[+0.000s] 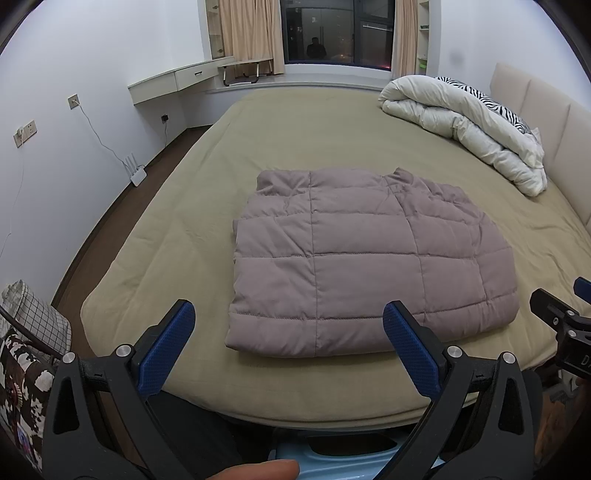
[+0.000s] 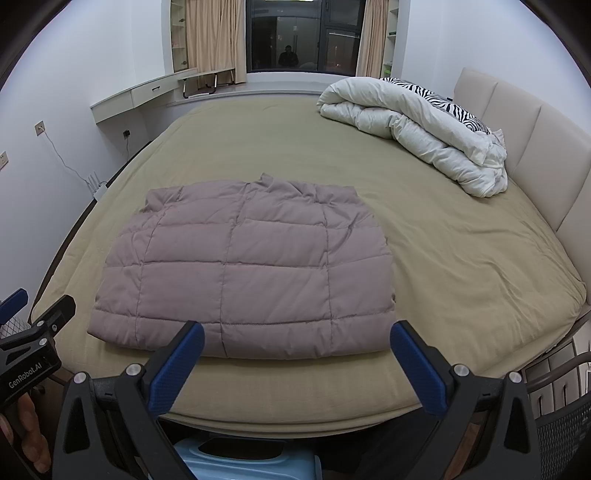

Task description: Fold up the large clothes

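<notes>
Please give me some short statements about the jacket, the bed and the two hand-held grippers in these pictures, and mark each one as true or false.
1. The mauve quilted jacket lies folded on the bed sheet. True.
2. The left hand-held gripper is shut on the jacket. False: it is open and holds nothing.
3. The right hand-held gripper is open, short of the jacket's near edge. True.
4. The white duvet covers the jacket. False: it is bundled apart, near the headboard.
5. The curtains are drawn across the window. False: they hang at its sides.
</notes>
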